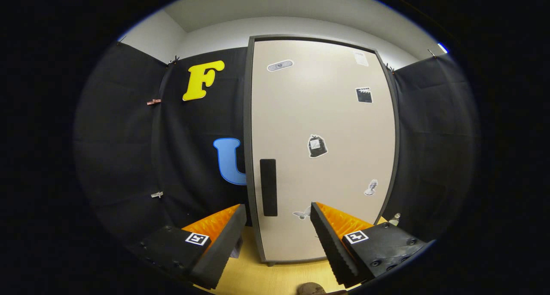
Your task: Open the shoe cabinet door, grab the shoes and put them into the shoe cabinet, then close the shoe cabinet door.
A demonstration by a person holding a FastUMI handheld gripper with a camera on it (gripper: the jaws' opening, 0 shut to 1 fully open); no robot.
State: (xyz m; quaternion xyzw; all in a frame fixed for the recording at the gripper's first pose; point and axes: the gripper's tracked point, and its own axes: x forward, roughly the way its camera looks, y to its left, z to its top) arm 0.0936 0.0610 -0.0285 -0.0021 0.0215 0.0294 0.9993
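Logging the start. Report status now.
Gripper open, holding nothing. Cabinet door shut, handle just ahead between the fingers. Shoe on floor below gripper. Nothing blocking the door.

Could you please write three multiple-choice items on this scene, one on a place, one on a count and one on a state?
1. Where on the cabinet door is the dark handle?
A. near its hinge-free left edge, low down
B. at its top right corner
C. across its middle

2. How many stickers are on the door?
A. one
B. two
C. six

3. How does the cabinet door stand?
A. wide open
B. shut
C. taken off

Answers:
1. A: the handle is a dark upright strip by the door's left edge, just beyond the gripper.
2. C: six small stickers are scattered over the pale panel.
3. B: the door fills its dark frame; the jaws are open and hold nothing.
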